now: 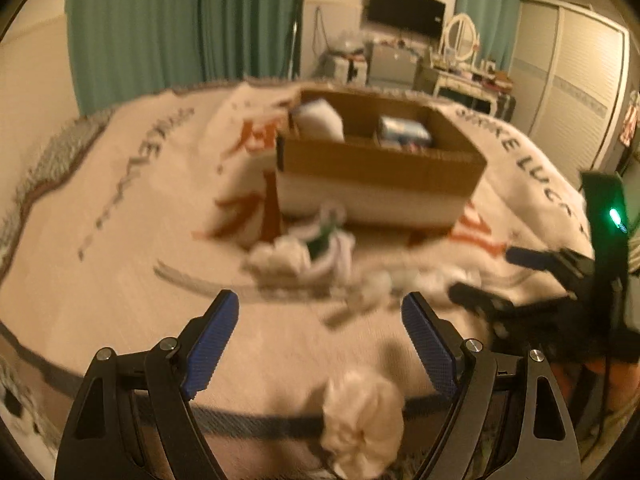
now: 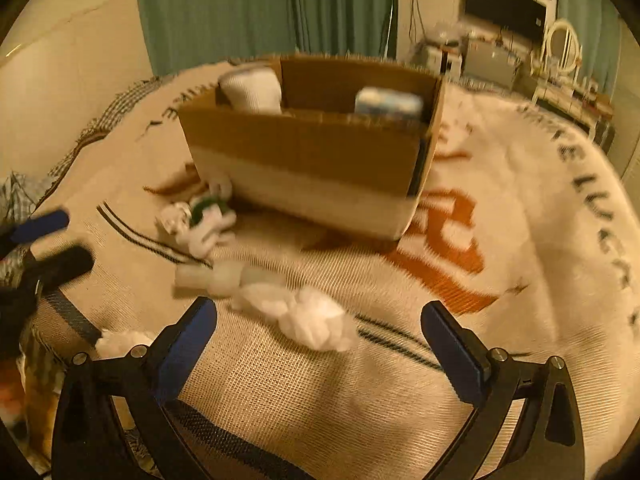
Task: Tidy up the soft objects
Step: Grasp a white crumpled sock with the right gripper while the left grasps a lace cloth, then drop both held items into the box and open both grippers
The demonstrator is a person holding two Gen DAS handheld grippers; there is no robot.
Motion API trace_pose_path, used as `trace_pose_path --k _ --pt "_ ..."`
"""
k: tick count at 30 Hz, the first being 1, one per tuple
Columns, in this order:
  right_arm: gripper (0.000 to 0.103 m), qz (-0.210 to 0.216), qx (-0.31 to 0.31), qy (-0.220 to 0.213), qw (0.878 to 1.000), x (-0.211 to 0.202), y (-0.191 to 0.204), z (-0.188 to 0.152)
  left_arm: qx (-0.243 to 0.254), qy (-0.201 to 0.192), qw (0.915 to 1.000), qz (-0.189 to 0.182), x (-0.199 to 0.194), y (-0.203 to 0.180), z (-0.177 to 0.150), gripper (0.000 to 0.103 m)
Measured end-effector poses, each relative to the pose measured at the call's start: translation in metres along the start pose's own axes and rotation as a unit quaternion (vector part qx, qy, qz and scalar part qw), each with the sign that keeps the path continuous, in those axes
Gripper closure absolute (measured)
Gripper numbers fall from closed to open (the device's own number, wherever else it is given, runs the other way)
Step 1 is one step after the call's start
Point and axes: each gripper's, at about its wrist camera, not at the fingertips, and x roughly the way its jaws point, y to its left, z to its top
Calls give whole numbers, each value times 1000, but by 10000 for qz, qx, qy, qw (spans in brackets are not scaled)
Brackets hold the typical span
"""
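A cardboard box (image 1: 380, 168) (image 2: 304, 148) stands on a bed's printed blanket, holding a white roll (image 1: 320, 120) (image 2: 252, 88) and a blue-white pack (image 1: 404, 130) (image 2: 388, 102). Small white soft pieces lie in front of it: a white-green bundle (image 1: 320, 240) (image 2: 204, 216), a crumpled white piece (image 2: 304, 316) (image 1: 376, 288), and a white puff (image 1: 360, 412) (image 2: 120, 342) near the bed edge. My left gripper (image 1: 320, 320) is open and empty, just above the puff. My right gripper (image 2: 320, 328) is open and empty around the crumpled piece, and also shows in the left wrist view (image 1: 500, 276).
The blanket (image 2: 520, 220) covers the bed, with a checked cloth (image 2: 104, 116) at the far left. Green curtains (image 1: 180, 20), a TV (image 1: 404, 10) and a dressing table (image 1: 464, 64) stand beyond the bed. A wardrobe (image 1: 568, 80) is at the right.
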Motion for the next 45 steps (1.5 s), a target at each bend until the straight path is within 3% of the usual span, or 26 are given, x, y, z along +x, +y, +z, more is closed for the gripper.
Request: trace_pose_path --k 4,6,7,13,20,22,24,25,27,30,36,39,45 --pt "20 168 209 300 9992 23 -4 -5 53 360 9993 72 12 -7 -15 21" --pt "54 210 217 452 9985 32 -3 -9 44 485 9988 -41 15 -10 -22 21" --pt "61 165 179 540 9982 35 -2 -12 45 511 9987 -55 16 -11 -23 21" --pt "65 163 336 178 9991 5 -1 -29 158 708 9970 -274 13 -20 -35 21" --pt "65 -119 488 -204 9985 -37 -3 -42 252 1086 9932 -345 29 -26 -46 21" --pt "65 -107 482 -213 9986 -42 -3 -43 225 1263 9911 -344 37 -25 -50 25" --pt "65 -81 447 -194 9988 -41 0 -44 206 1423 9892 -300 46 -23 -55 41" --pt "65 -75 416 -181 9989 -40 2 -45 208 1431 9891 -270 48 -23 -55 44" --pt "65 -69 366 -159 9992 -38 6 -45 224 1349 9901 -314 46 -21 -56 62" --pt "65 -42 338 -160 9993 -38 7 -46 275 1204 9914 -423 38 -22 -52 79" --pt "65 -21 394 -275 9988 -46 5 -43 429 749 9948 -531 17 -24 -32 82" --pt "65 31 404 -412 9983 -56 2 -31 466 369 9967 -545 0 -22 -5 82" --pt "65 -43 276 -980 9948 -87 -3 26 584 -430 9953 -645 -23 -23 73 82"
